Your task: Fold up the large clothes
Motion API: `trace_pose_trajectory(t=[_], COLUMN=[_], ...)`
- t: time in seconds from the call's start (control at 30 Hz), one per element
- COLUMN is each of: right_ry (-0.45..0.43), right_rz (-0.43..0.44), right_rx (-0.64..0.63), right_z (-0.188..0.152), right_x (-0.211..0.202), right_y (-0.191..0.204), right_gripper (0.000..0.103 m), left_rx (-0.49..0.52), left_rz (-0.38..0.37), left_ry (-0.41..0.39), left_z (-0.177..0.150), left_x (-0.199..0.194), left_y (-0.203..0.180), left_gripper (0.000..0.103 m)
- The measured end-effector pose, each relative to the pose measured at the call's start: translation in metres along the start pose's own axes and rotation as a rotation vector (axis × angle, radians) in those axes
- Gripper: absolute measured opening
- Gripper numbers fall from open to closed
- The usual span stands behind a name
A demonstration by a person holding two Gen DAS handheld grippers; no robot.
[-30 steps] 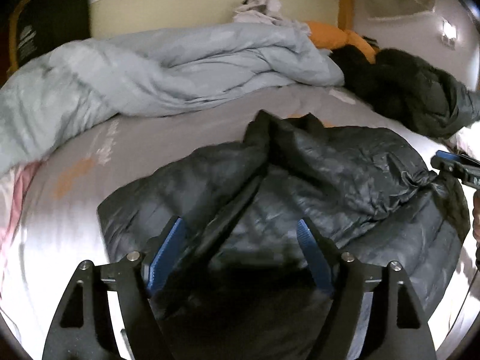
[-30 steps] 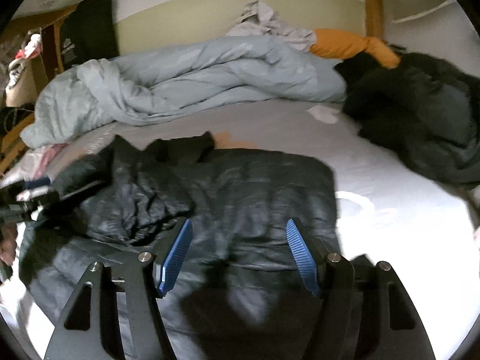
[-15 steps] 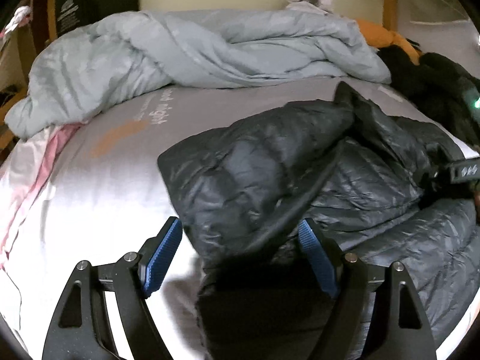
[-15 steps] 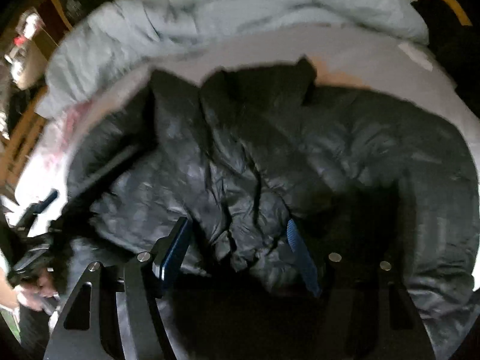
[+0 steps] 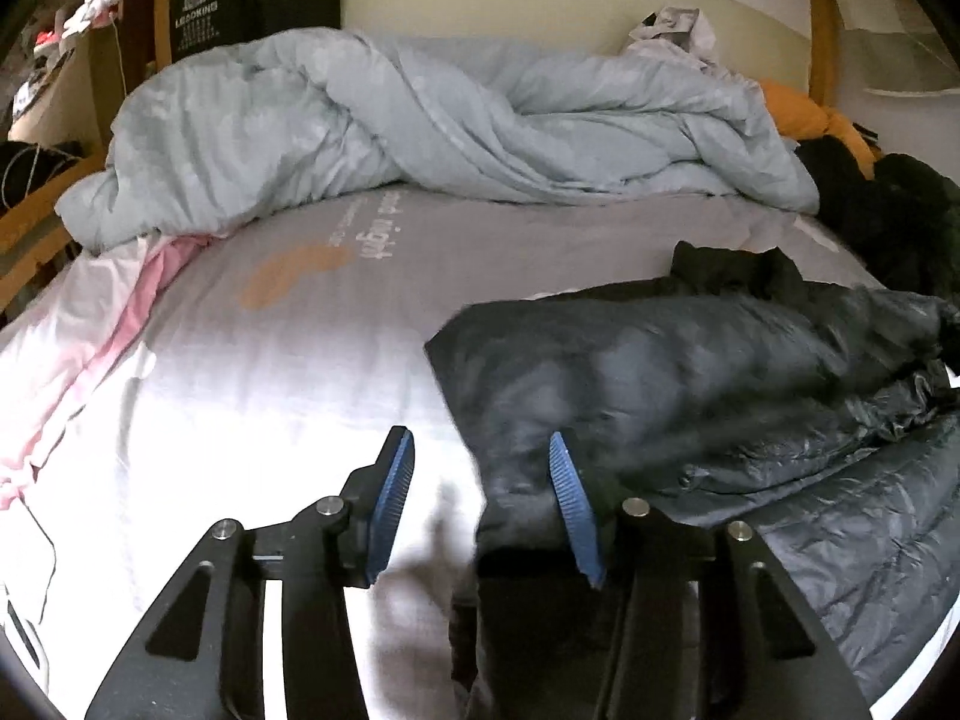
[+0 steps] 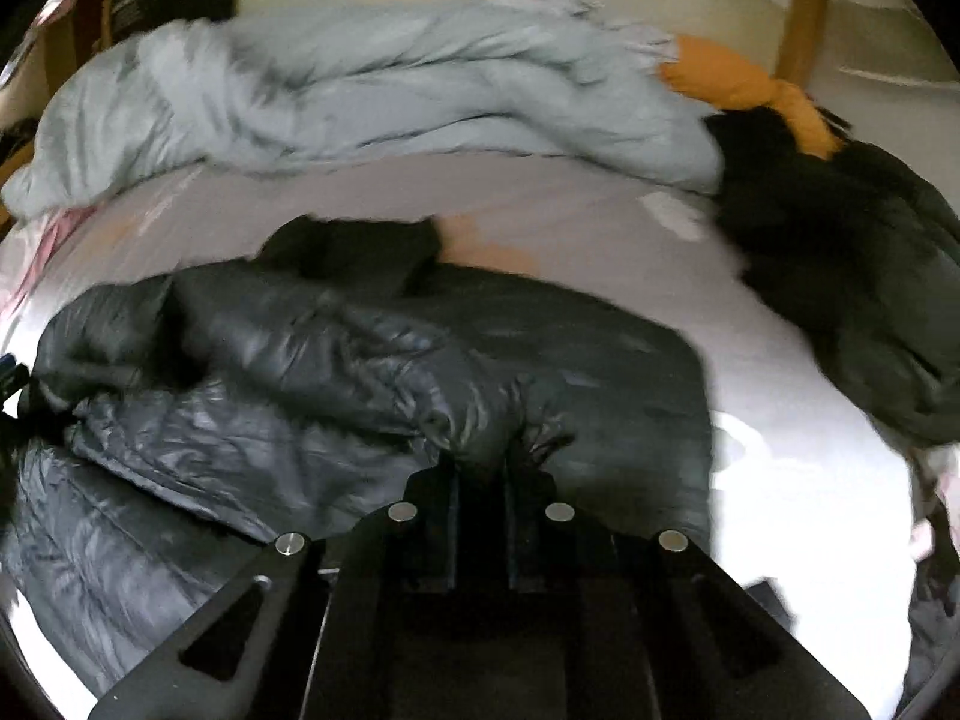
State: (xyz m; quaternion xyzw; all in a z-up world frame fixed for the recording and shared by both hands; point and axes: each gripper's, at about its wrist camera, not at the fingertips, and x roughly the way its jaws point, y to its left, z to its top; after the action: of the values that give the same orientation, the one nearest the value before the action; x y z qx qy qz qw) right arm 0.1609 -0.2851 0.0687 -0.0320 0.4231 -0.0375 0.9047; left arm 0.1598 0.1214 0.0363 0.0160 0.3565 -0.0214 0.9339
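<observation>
Black puffer jacket [image 5: 720,372] lies spread on the grey bedsheet [image 5: 300,372], ahead of both sets of fingers. Right gripper [image 6: 480,468]: jaws closing, nearly together, a bunched ridge of jacket fabric pinched between them. Left gripper [image 5: 480,480]: jaws closing, about half apart — the jacket's near edge sits between the blue pads against the right-hand pad; the left-hand pad is clear of cloth. Step in hand, by my judgement: securing both holds for a fold. Next move calls for a complete left-side grip, then lifting both together. Beyond the fingertips — crumpled blue duvet [image 5: 420,120].
</observation>
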Motion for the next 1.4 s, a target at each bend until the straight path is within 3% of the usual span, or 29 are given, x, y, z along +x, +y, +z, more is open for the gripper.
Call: trace_pose_trajectory(t=[0.17, 0.23, 0.3, 0.37, 0.4, 0.6, 0.77, 0.83, 0.9, 1.07, 1.23, 1.4], right_ry=[0.033, 0.085, 0.106, 0.056, 0.035, -0.058, 0.063, 0.133, 0.173, 0.227, 0.208, 0.169], right_rz=[-0.037, 0.001, -0.012, -0.019, -0.008, 0.123, 0.281, 0.264, 0.227, 0.249, 0.179, 0.127], right_rx=[0.079, 0.108, 0.132, 0.159, 0.17, 0.266, 0.23, 0.189, 0.189, 0.252, 0.132, 0.116], right_z=[-0.012, -0.019, -0.026, -0.03, -0.031, -0.015, 0.002, 0.002, 0.0, -0.006, -0.002, 0.003], right_x=[-0.001, 0.011, 0.018, 0.013, 0.009, -0.009, 0.018, 0.038, 0.057, 0.093, 0.099, 0.081], right_y=[-0.052, -0.063, -0.069, -0.075, -0.078, -0.088, -0.069, -0.059, -0.057, -0.064, -0.056, -0.059], right_gripper=[0.013, 0.024, 0.044, 0.056, 0.057, 0.058, 0.056, 0.041, 0.036, 0.031, 0.03, 0.03], left_rx=[0.022, 0.032, 0.037, 0.028, 0.022, 0.026, 0.124, 0.142, 0.141, 0.07, 0.075, 0.039], left_rz=[-0.011, -0.004, -0.004, -0.002, -0.013, -0.174, -0.128, -0.061, 0.042, 0.03, 0.045, 0.008], left_ry=[0.032, 0.062, 0.085, 0.09, 0.077, -0.065, 0.048, 0.104, 0.173, 0.194, 0.182, 0.093], left_z=[-0.001, -0.004, -0.007, -0.008, -0.007, 0.029, 0.028, 0.021, 0.011, 0.0, 0.0, 0.004], left_x=[0.003, 0.01, 0.016, 0.019, 0.017, -0.005, 0.033, 0.059, 0.083, 0.095, 0.096, 0.07], left_y=[-0.005, -0.007, -0.008, -0.007, -0.007, -0.023, -0.051, -0.051, -0.045, -0.018, -0.019, -0.013], left_gripper=[0.046, 0.046, 0.046, 0.046, 0.046, 0.046, 0.043, 0.038, 0.037, 0.041, 0.042, 0.039])
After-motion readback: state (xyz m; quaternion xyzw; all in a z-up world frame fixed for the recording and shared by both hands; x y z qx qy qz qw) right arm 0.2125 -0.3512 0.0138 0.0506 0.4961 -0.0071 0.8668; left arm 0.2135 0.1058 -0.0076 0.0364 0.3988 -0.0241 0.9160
